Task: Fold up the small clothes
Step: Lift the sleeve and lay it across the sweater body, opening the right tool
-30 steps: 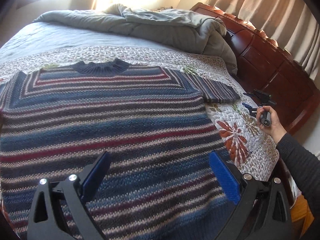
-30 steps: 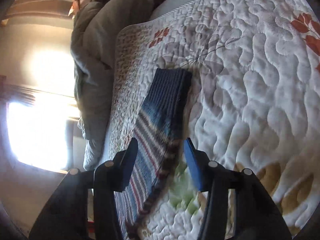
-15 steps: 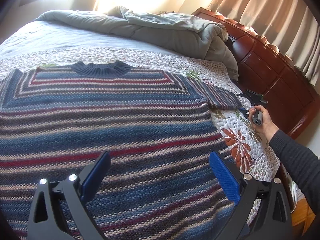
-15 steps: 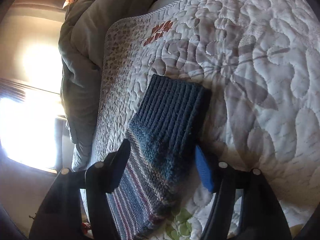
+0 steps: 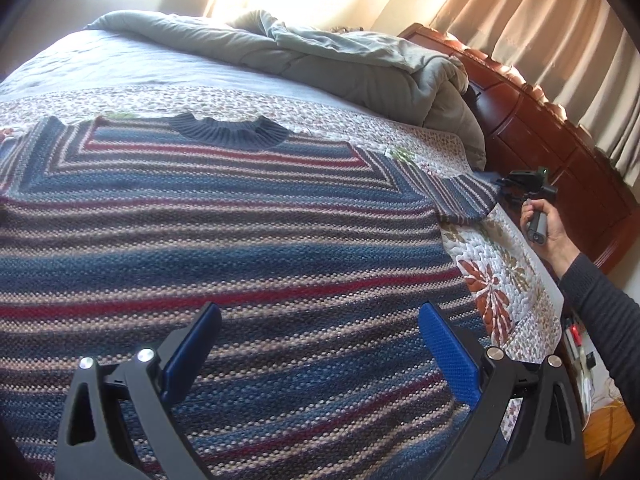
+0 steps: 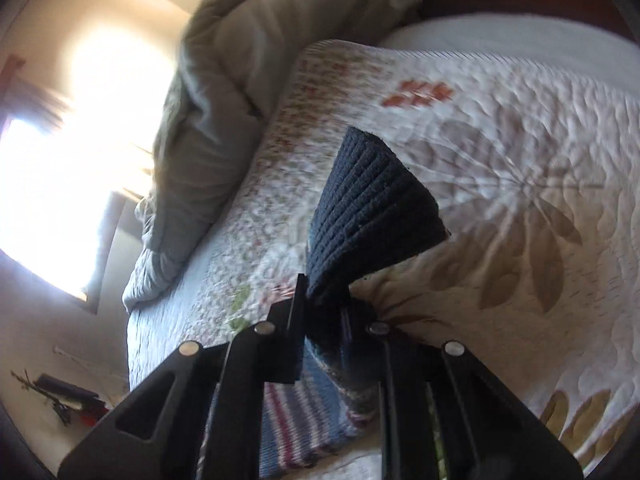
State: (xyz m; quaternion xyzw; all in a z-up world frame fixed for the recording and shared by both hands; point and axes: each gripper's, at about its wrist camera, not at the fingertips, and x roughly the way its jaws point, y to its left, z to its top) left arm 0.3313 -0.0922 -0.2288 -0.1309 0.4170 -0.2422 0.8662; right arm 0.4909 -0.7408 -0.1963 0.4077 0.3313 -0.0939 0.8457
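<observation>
One striped knitted sweater (image 5: 224,236) lies on the bed, with one dark ribbed collar (image 5: 228,133) and one sleeve cuff (image 6: 372,208) in clear sight (the other sleeve runs off the frame edge). One floral quilt (image 5: 496,276) is beneath it, and one rumpled grey-green duvet (image 5: 340,56) is beyond. One wooden headboard (image 5: 560,148) and one set of beige curtains (image 5: 560,32) show. Two grippers appear: the left gripper (image 5: 320,352) and the right gripper (image 6: 324,320), each with two fingers. One hand (image 5: 548,224) is visible.

Quilted bed (image 5: 504,280) under striped sweater (image 5: 224,240), duvet (image 5: 360,64)
</observation>
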